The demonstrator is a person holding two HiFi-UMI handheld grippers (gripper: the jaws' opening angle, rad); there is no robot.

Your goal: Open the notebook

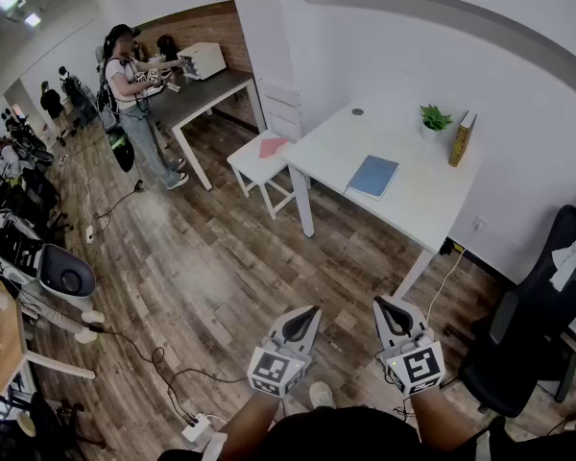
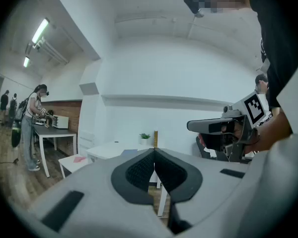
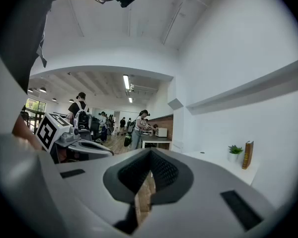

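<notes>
i'm only at the approach. my left claw (image 1: 302,317) and right claw (image 1: 392,311) are pinched shut and empty, well apart from the closed blue notebook (image 1: 372,176) lying on the white worktop (image 1: 413,205). next i'd close in and part a claw for the cover edge.

Your left gripper (image 1: 305,317) and right gripper (image 1: 392,311): matt grey plastic, ribbed black pads (image 2: 139,170). Table (image 1: 365,133): smooth white, faint sheen. Notebook (image 1: 373,176): matt blue cover. Floor (image 1: 221,257): matt wood-look planks.
</notes>
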